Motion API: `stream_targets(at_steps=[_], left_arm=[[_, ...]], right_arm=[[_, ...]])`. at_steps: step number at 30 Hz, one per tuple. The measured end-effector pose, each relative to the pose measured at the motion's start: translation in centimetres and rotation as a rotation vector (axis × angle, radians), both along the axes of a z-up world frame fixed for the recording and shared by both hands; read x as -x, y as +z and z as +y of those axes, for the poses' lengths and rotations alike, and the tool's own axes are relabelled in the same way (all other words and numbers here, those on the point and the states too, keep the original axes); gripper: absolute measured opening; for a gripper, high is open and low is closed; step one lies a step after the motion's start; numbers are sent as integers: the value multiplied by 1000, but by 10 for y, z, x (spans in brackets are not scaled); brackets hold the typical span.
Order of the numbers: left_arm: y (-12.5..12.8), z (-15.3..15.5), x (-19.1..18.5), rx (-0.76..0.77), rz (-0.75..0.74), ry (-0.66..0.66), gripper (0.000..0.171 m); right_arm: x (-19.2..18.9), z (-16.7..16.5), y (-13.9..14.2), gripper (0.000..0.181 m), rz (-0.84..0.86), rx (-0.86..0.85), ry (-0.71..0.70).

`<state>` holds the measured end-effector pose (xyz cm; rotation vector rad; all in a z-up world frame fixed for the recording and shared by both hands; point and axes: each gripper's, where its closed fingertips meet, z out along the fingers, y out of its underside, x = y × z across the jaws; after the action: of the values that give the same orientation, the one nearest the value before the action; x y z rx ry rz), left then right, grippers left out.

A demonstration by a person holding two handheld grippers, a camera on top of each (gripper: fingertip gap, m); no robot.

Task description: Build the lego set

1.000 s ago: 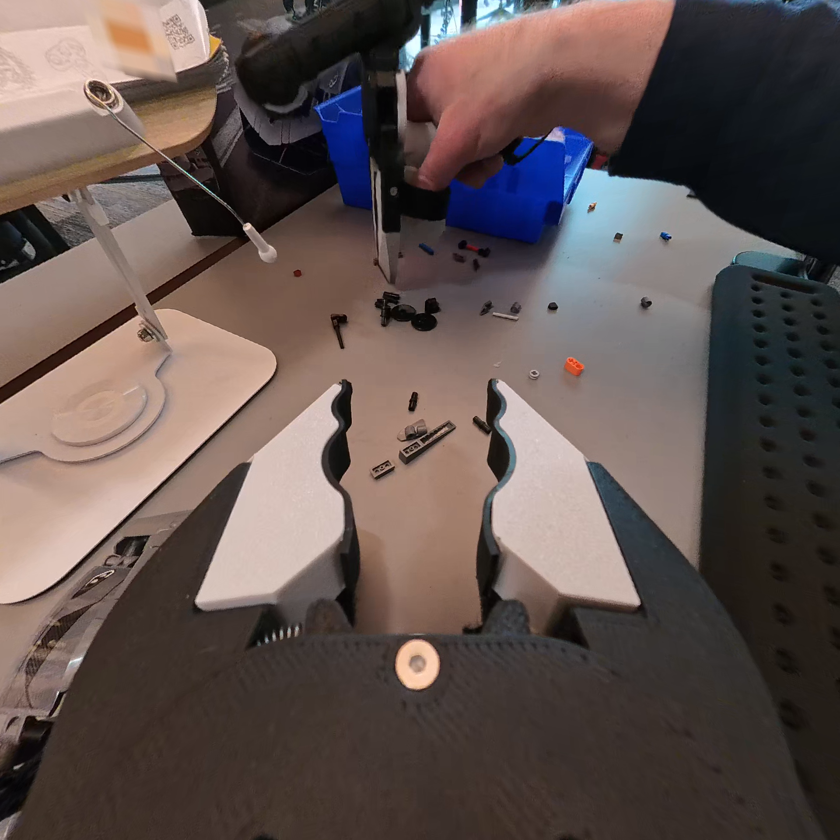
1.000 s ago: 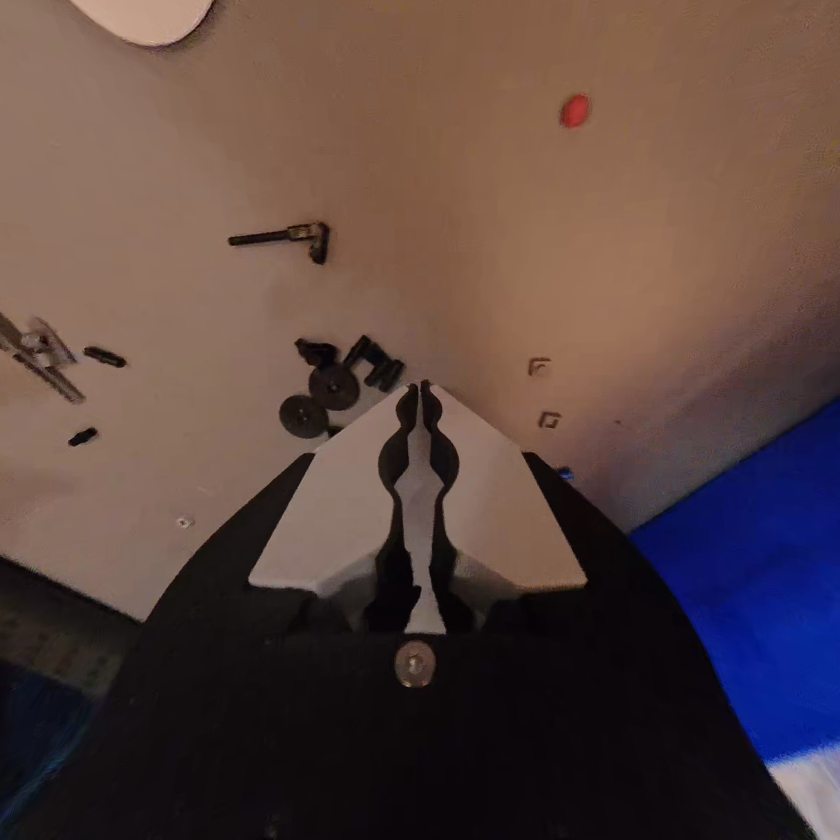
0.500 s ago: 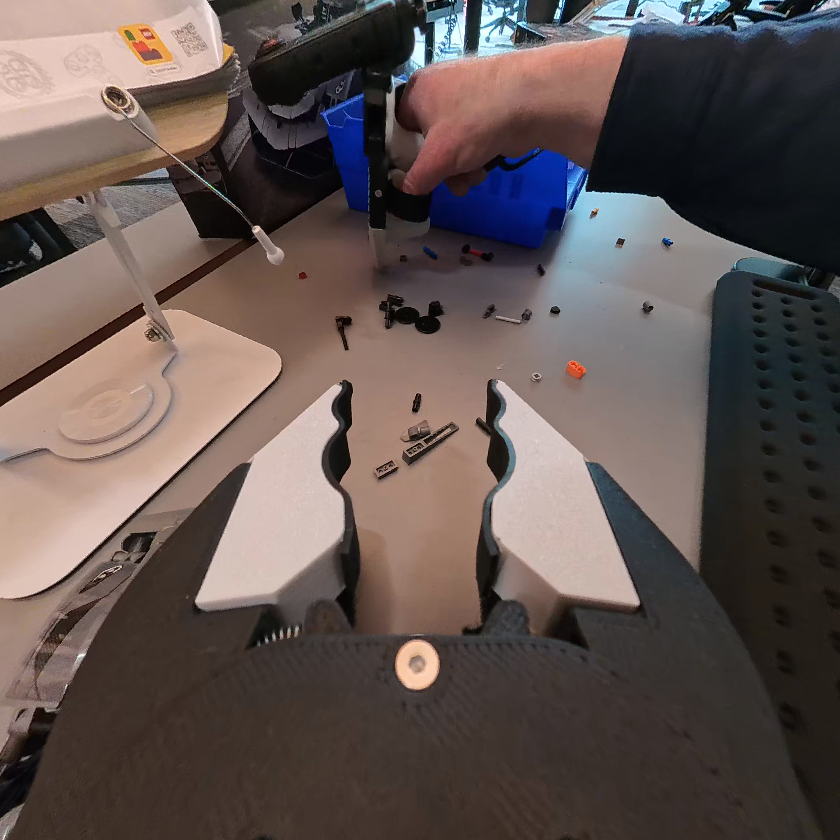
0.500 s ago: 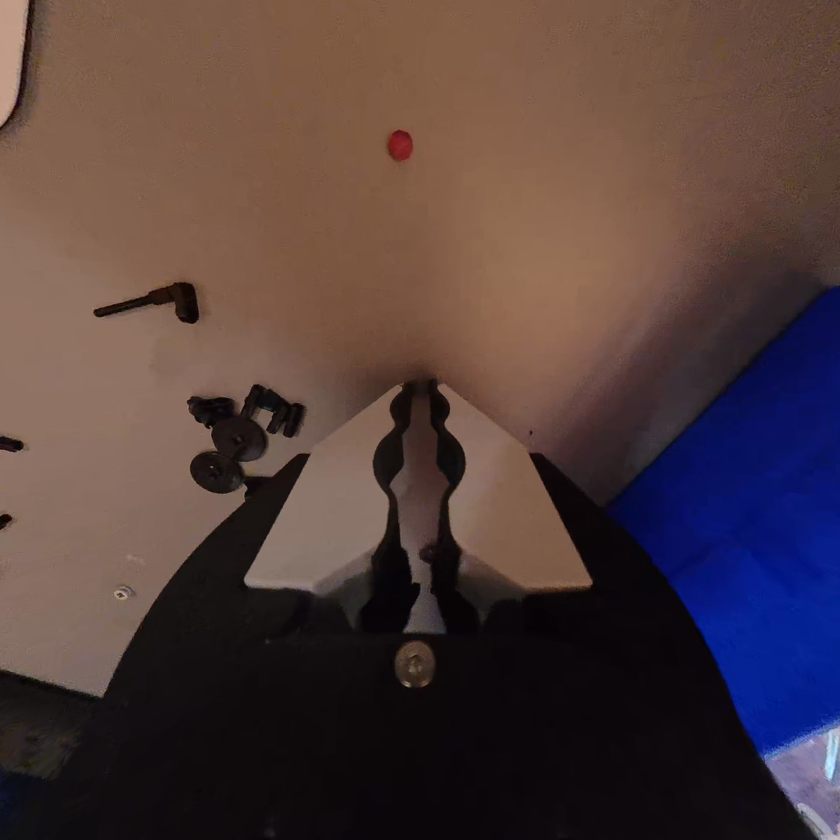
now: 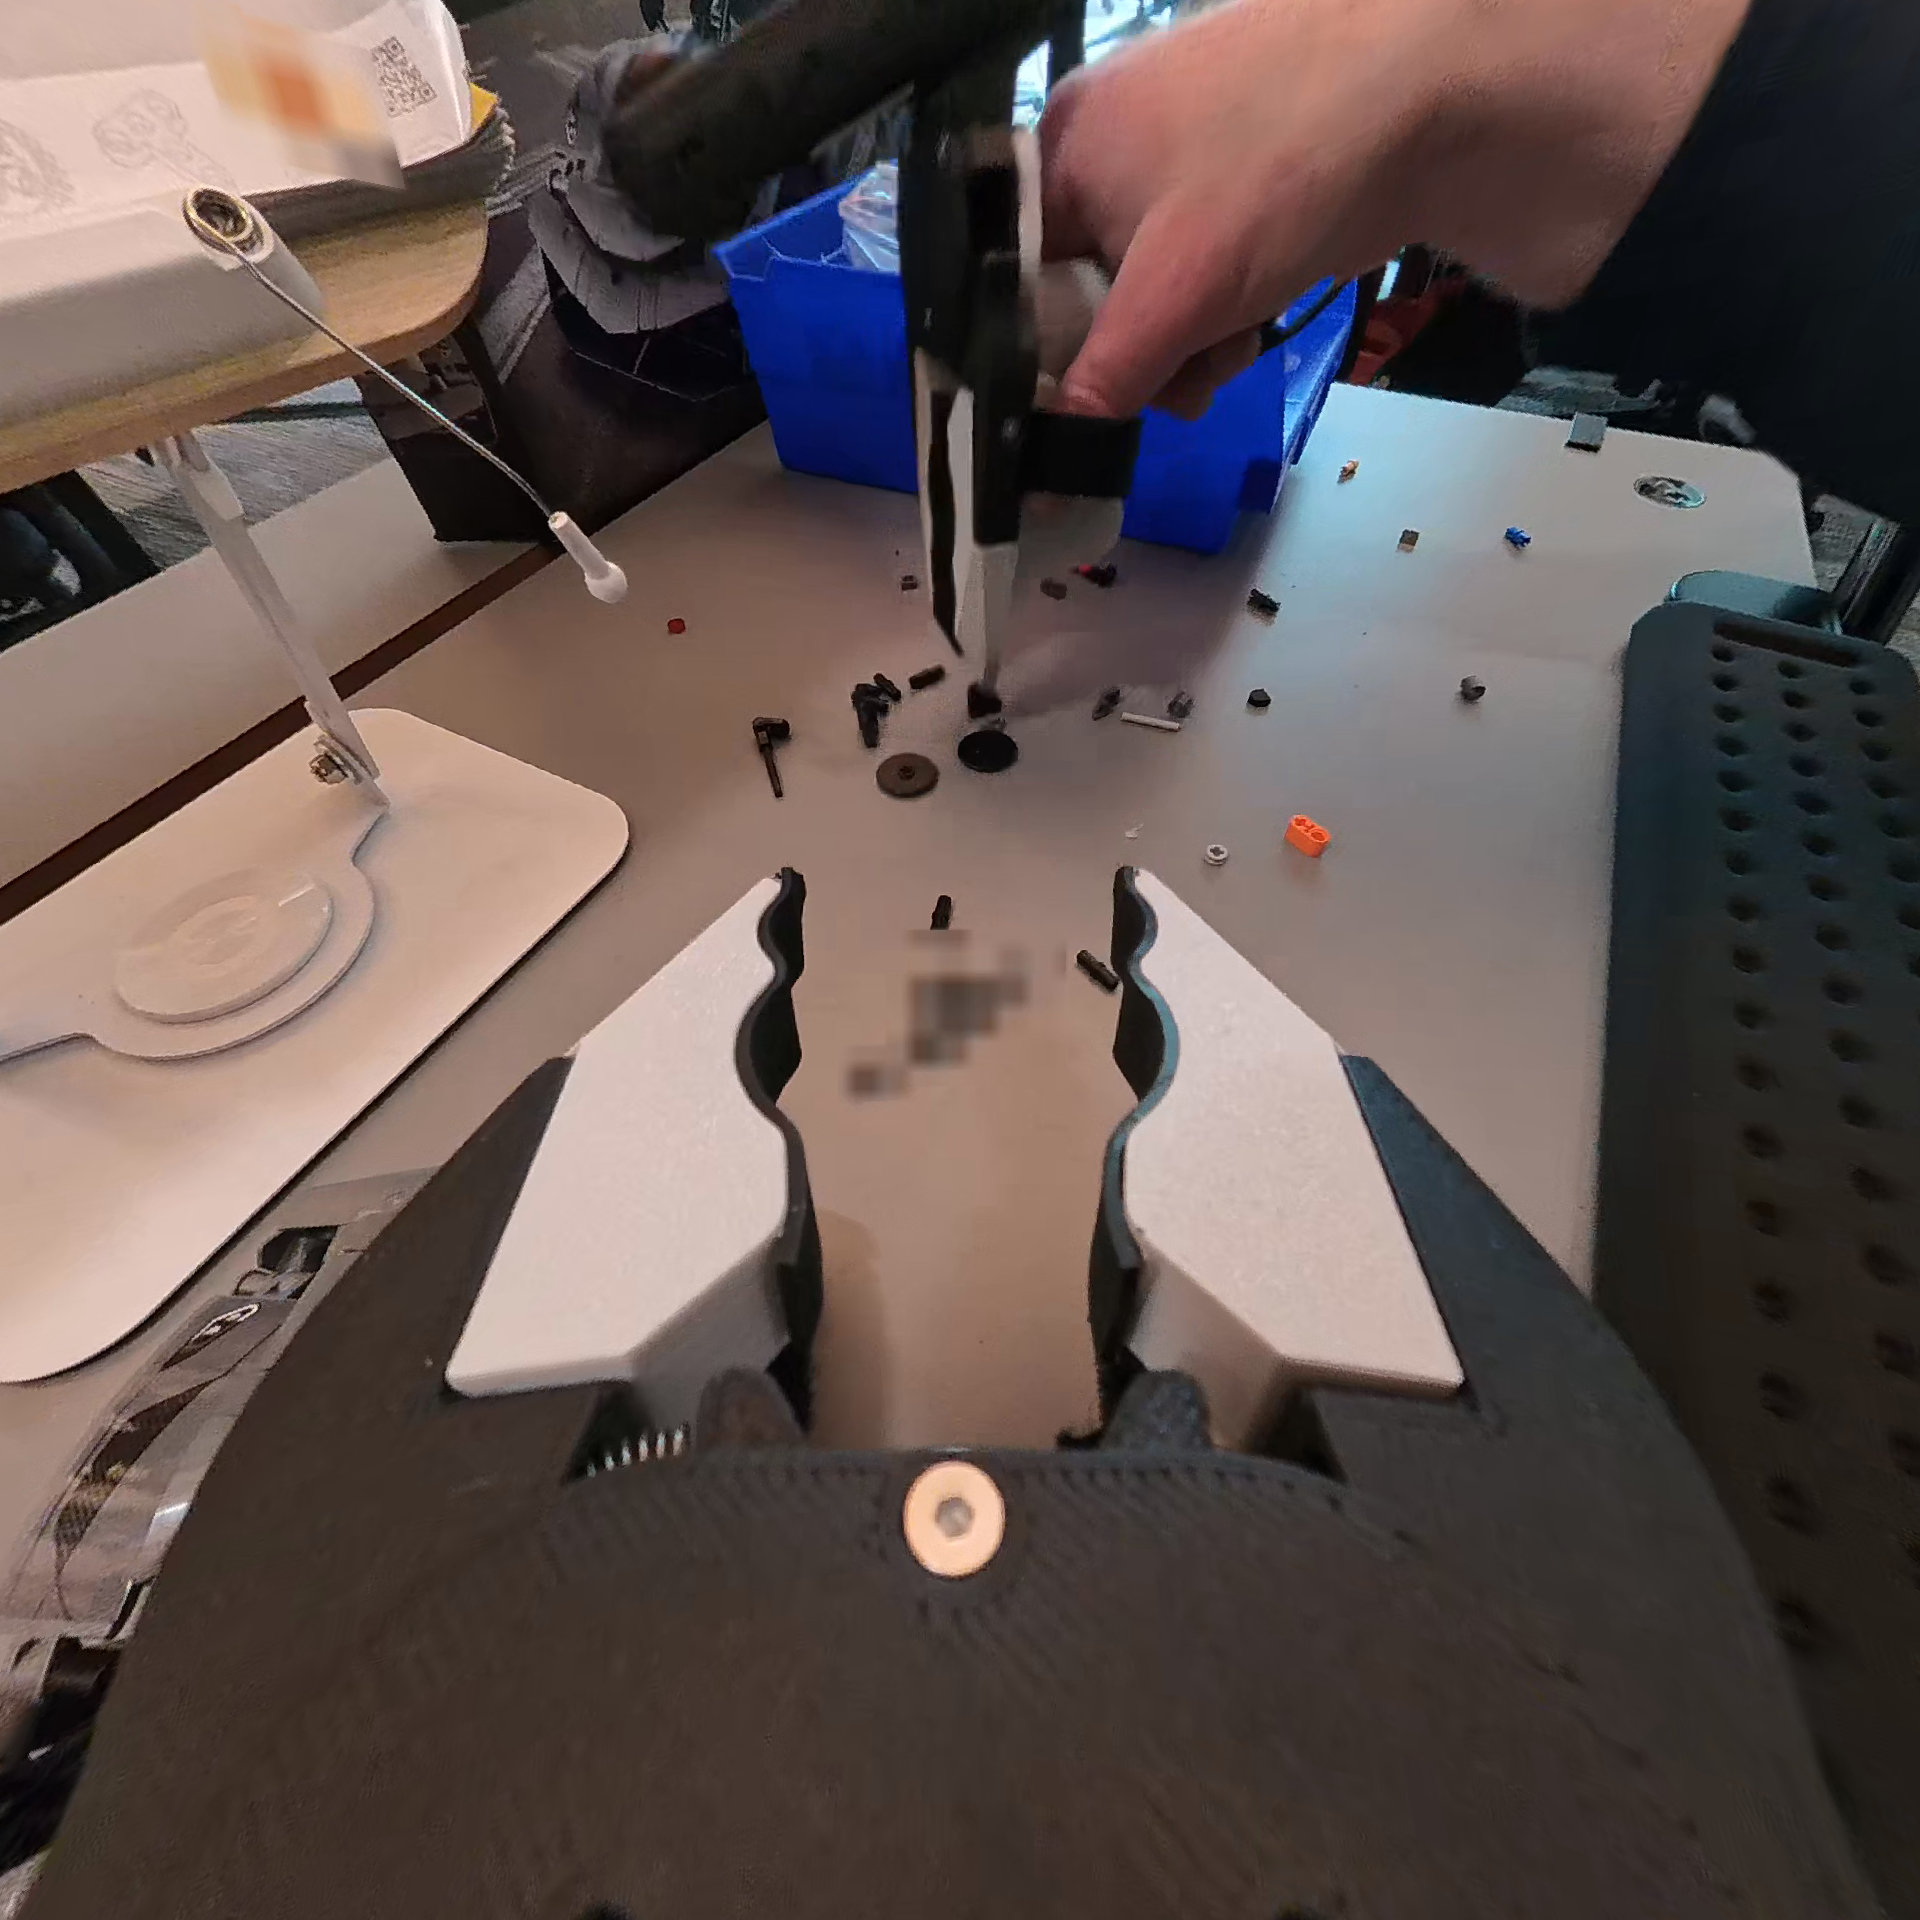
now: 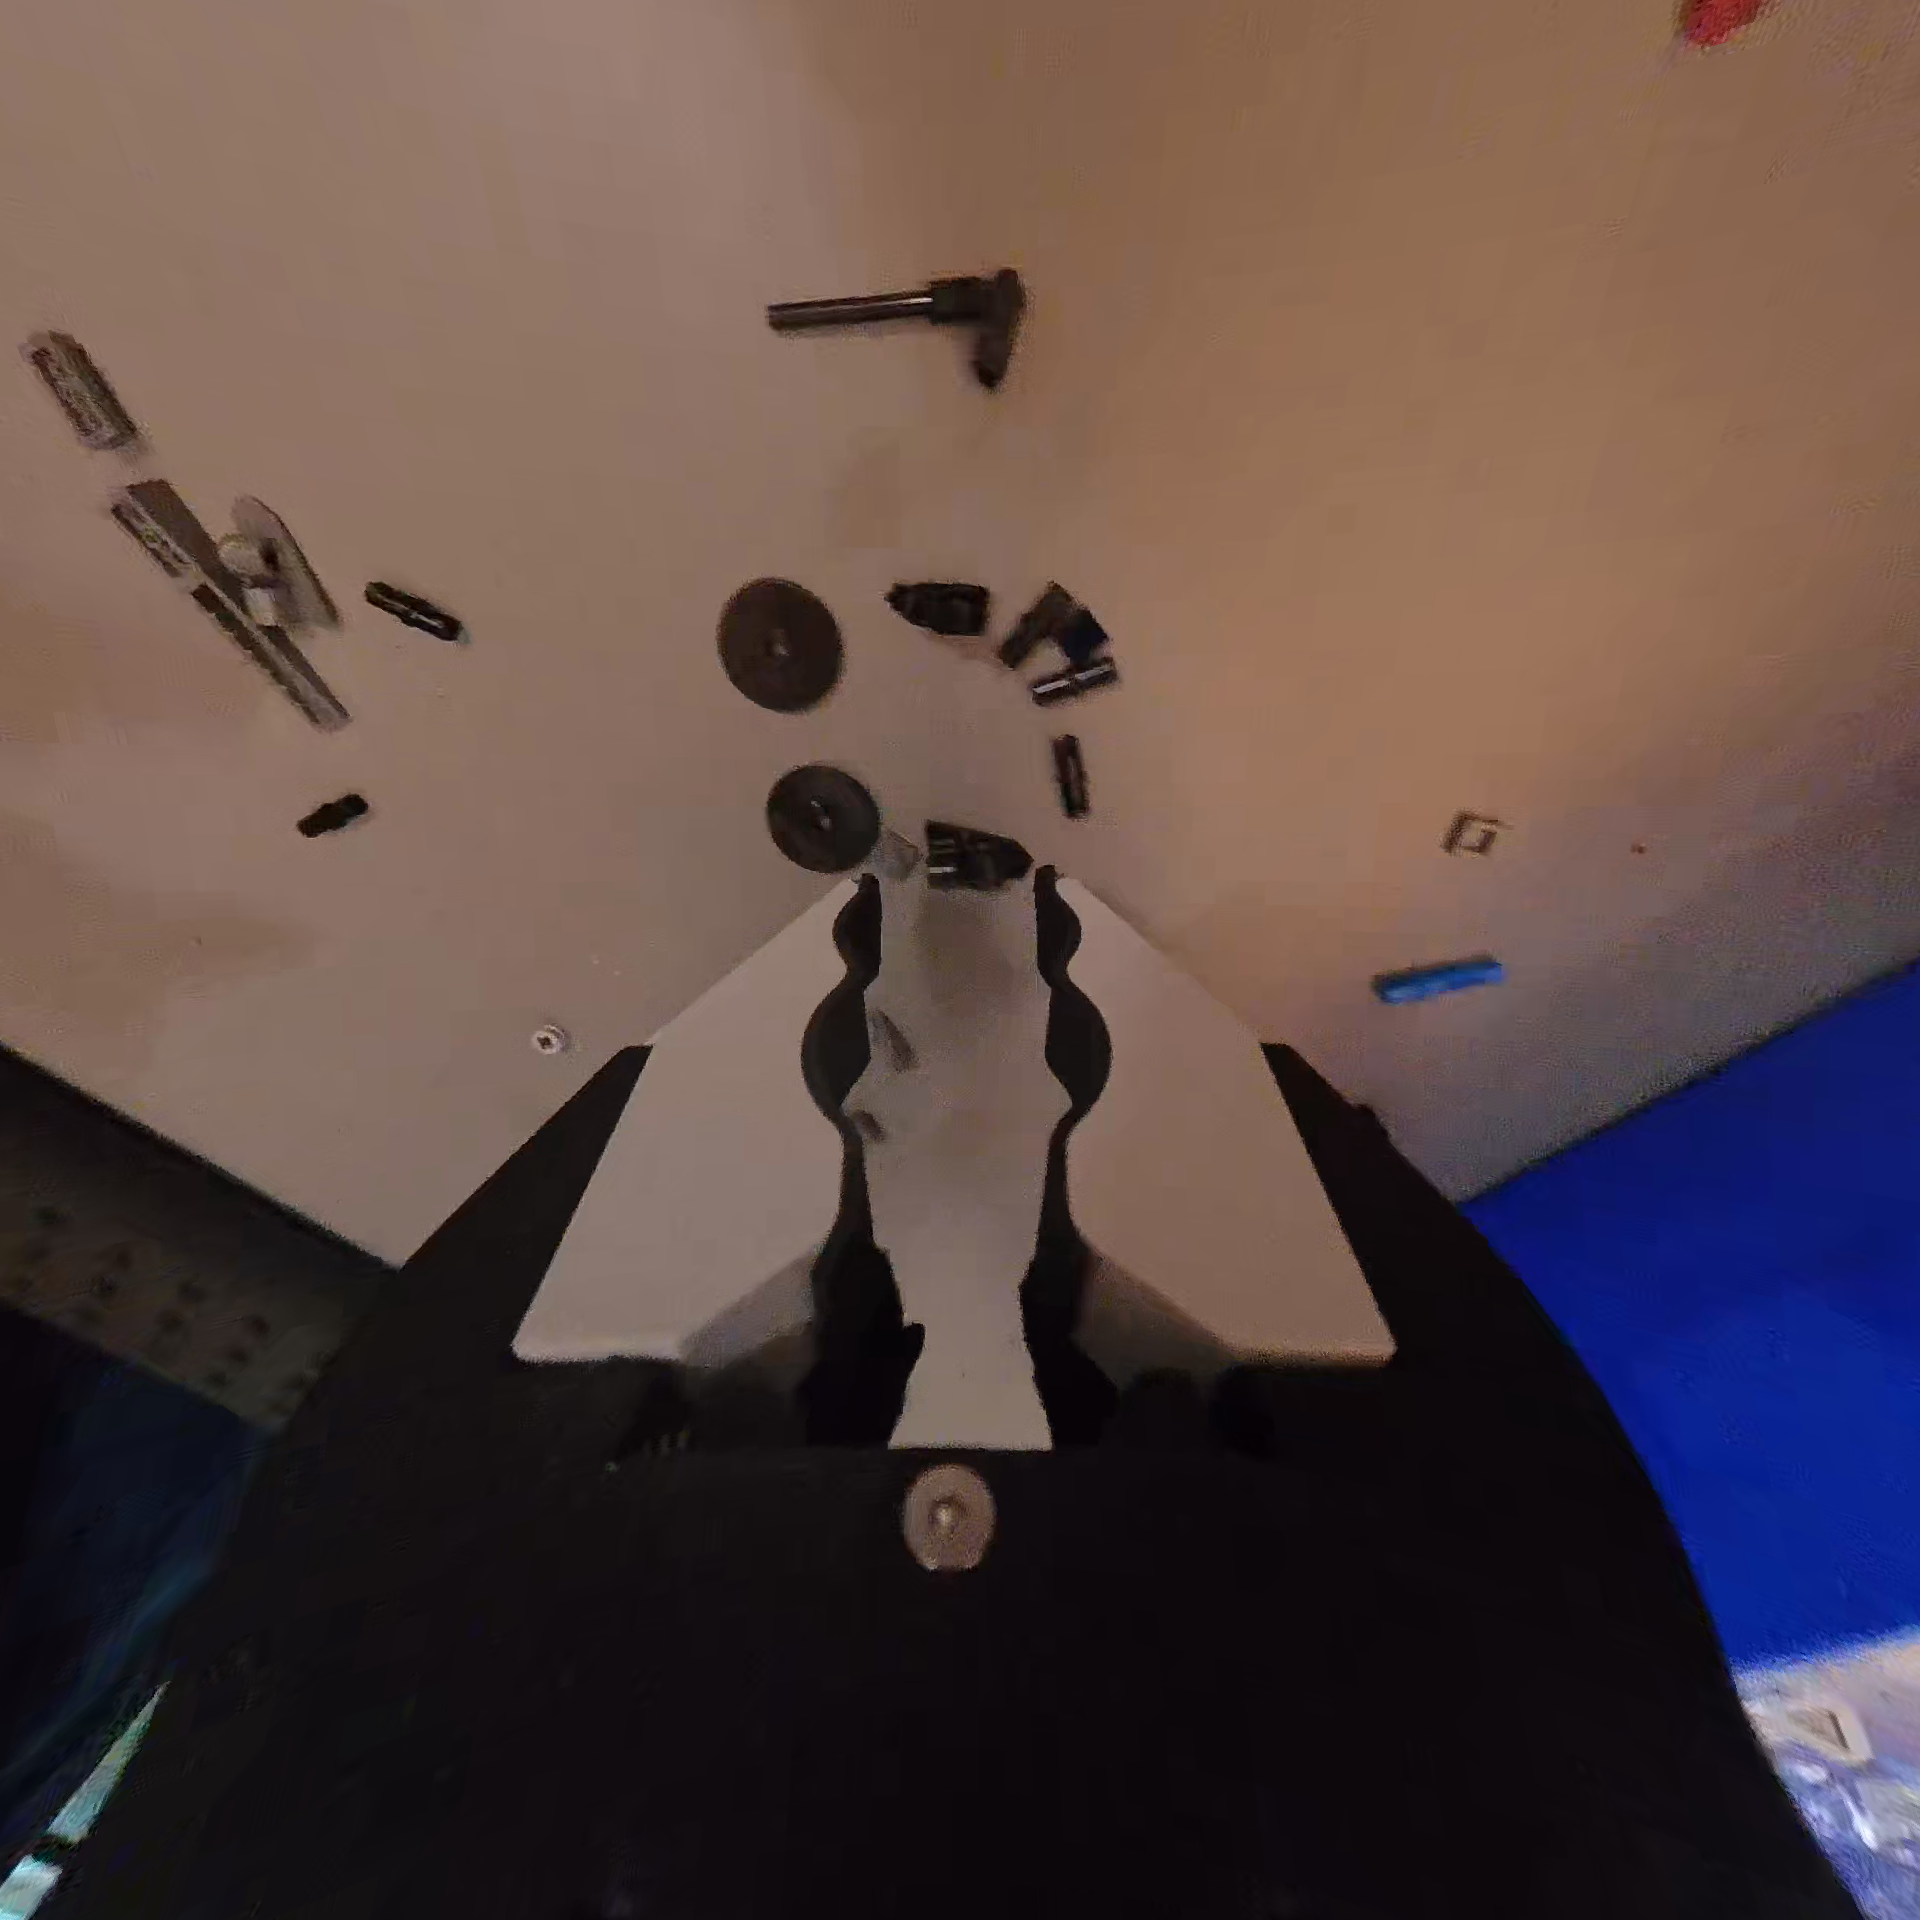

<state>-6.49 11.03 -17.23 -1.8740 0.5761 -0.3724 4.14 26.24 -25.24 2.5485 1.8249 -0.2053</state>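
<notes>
Small black lego connector piece [image 6: 971, 854] lies on the tabletop [image 6: 1351, 468] directly ahead of the right gripper [image 6: 951, 881], whose fingers stand apart with the tips either side of it, not yet closed on it; one of two black round discs [image 6: 821, 817] touches or nearly touches its left edge. Judgement: the piece is hard moulded plastic, very light, stiff, smooth and prone to skid or pop out sideways; best pinched across its short flat sides, low, keeping clear of the disc. Other loose parts near: second disc [image 6: 779, 644], black axle with elbow end [image 6: 904, 312], short black pins [image 6: 1070, 774], grey plate assembly [image 6: 234, 592], blue pin [image 6: 1439, 980]. Left gripper [image 5: 951, 914] hovers well apart, fingers wide open, holding nothing. Blue bin [image 5: 831, 353] behind. Writing: a printed booklet [image 5: 94, 156] with a square code sits on a wooden stand upper left; nothing transcribed. No brand marks legible on the pieces.
</notes>
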Motion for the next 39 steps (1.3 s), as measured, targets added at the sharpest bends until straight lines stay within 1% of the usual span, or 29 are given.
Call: stream_targets(at_steps=[2, 4, 5, 7, 9, 11, 12, 13, 15, 18, 19, 20, 22, 25, 28, 29, 31, 32, 34, 36, 39], left_arm=[[1, 0, 0, -2, -3, 0, 57], [1, -1, 0, -4, -4, -1, 57], [1, -1, 0, -5, -4, -1, 57], [1, -1, -1, -3, -5, -3, 57], [0, -1, -2, 0, 0, -6, 58], [-2, -1, -4, 1, 6, -11, 58], [-2, -1, -5, 2, 8, -12, 58], [-3, -1, -6, 5, 9, -14, 58], [-5, 0, -8, 10, 10, -17, 58], [-8, 0, -7, 16, 16, -15, 58], [-8, -1, -7, 18, 16, -13, 58], [-9, -1, -6, 18, 16, -11, 58], [-8, 0, -4, 17, 13, -5, 58], [-9, 2, -3, 21, 5, -2, 57], [-12, 4, -5, 30, 12, -4, 58], [-13, 4, -5, 33, 17, -4, 58], [-14, 4, -5, 32, 25, -1, 57], [-14, 4, -4, 30, 26, 2, 57], [-13, 4, -3, 27, 21, 8, 57], [-13, 5, -1, 25, 19, 14, 57], [-13, 6, -1, 26, 15, 15, 57]], right_arm=[[-12, 9, 13, 32, 23, -26, -62], [-28, 16, 27, 36, 29, -81, -74], [-34, 16, 35, 34, 46, -104, -76], [-44, 18, 57, 33, 103, -156, -81], [-57, 25, 85, 30, 172, -246, -100], [-74, 42, 115, 39, 243, -365, -146], [-84, 53, 127, 47, 268, -427, -165], [-96, 63, 133, 52, 271, -474, -179], [-125, 80, 130, 56, 199, -512, -229], [-166, 103, 117, 58, 84, -586, -253], [-178, 109, 113, 62, 70, -607, -264], [-186, 112, 110, 65, 91, -599, -294], [-201, 114, 102, 79, 147, -542, -375], [-201, 112, 87, 68, 252, -466, -394], [-207, 116, 62, 57, 205, -434, -411], [-207, 118, 56, 41, 192, -434, -394], [-201, 118, 49, 0, 208, -424, -357], [-197, 117, 48, 0, 223, -404, -349], [-190, 116, 54, 0, 255, -404, -329], [-185, 118, 74, 0, 309, -458, -318], [-176, 109, 109, 0, 391, -505, -297]])
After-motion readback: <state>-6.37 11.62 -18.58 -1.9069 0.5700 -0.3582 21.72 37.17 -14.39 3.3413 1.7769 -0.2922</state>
